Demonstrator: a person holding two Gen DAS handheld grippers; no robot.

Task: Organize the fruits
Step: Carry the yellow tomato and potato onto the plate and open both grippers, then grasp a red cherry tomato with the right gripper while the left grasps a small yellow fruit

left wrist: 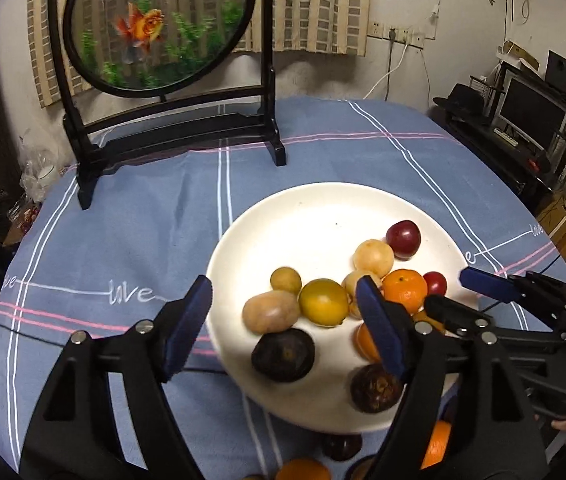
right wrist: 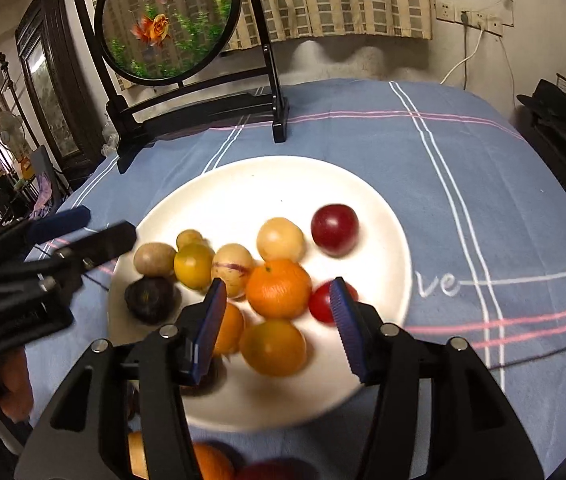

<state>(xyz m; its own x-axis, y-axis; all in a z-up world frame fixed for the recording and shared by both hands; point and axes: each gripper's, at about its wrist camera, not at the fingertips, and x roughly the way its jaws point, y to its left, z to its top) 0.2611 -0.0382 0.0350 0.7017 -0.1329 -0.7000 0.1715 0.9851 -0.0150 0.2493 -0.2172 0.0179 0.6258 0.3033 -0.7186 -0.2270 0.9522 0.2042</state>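
Both grippers, left gripper (left wrist: 283, 320) and right gripper (right wrist: 279, 320), open over fruit-laden plate (right wrist: 243, 184).

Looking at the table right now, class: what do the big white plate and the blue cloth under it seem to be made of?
Round white plate: probably glazed ceramic, possibly melamine; smooth and faintly glossy, with soft light reflections.
Blue striped tablecloth: woven fabric, matte; it wrinkles and drapes over the table edge.
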